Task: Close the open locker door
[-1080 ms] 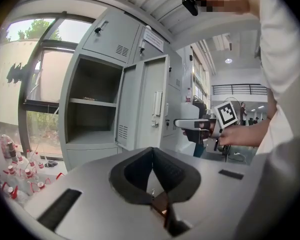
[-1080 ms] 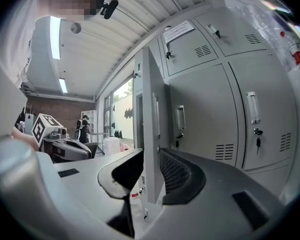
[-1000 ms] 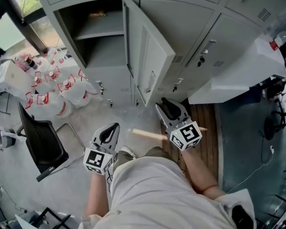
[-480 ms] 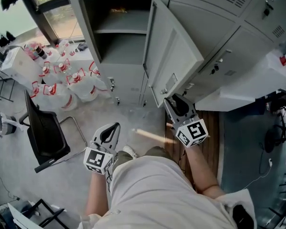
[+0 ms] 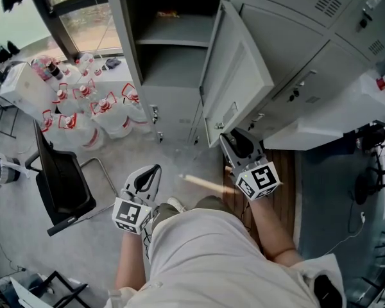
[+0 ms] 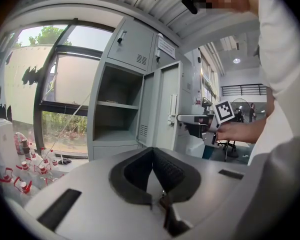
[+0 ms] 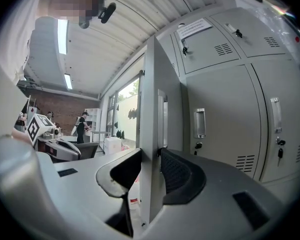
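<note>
The grey locker door (image 5: 237,69) stands swung out from its open compartment (image 5: 173,50), which has one shelf. My right gripper (image 5: 236,140) is at the door's lower free edge. In the right gripper view the door's edge (image 7: 152,109) stands upright between the jaws of the right gripper (image 7: 151,156), and both pads touch it. My left gripper (image 5: 147,173) hangs low by the person's left leg, well short of the lockers. The left gripper (image 6: 152,151) has its pads together on nothing, and the door (image 6: 162,104) shows far ahead of it.
Several clear water jugs with red caps (image 5: 83,108) crowd the floor left of the lockers. A black chair (image 5: 64,188) stands at the left. A white machine housing (image 5: 333,108) juts out at the right above a wooden platform (image 5: 283,172). A wooden stick (image 5: 202,183) lies by the person's feet.
My right gripper has come up to the door's lower edge, and that edge now sits between its jaws. The left gripper has stayed in place.
</note>
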Motion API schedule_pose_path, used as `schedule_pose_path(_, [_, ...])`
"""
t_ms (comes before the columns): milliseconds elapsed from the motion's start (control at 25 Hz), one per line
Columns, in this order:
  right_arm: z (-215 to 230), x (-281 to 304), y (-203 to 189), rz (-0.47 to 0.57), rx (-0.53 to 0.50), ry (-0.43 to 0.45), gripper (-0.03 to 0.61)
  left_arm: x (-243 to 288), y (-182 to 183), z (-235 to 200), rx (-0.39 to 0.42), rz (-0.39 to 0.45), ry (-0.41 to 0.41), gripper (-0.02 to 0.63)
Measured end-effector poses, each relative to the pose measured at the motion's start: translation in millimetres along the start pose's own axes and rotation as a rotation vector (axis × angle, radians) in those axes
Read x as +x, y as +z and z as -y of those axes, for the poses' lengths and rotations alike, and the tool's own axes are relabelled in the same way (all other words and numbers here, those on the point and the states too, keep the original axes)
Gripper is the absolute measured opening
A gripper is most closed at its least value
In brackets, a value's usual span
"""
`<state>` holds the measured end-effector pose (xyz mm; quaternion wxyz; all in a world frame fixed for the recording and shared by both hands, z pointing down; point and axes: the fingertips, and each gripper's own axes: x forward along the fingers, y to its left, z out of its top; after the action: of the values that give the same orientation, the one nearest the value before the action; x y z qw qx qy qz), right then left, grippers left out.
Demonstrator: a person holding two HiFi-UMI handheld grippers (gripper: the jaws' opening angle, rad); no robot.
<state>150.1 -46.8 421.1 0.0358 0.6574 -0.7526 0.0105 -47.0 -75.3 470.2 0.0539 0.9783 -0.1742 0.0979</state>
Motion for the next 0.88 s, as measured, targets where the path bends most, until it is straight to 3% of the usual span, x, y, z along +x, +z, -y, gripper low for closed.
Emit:
schedule_pose_path(280, [-16, 14, 3, -0.013, -0.063, -0.012, 0.147, -9, -10, -22, -0.023, 0.012, -0.003, 0.005])
schedule_pose_path(640, [-43, 46, 9, -0.014, -0.096, 0.034, 0.181, -19, -13, -48, -0.032, 0.021, 0.007, 0.005])
schedule_pose_path(880, [-62, 69, 11, -0.004, -0.089, 0.084, 0.166, -33, -18, -53, -0.028, 0.004, 0.038, 0.005])
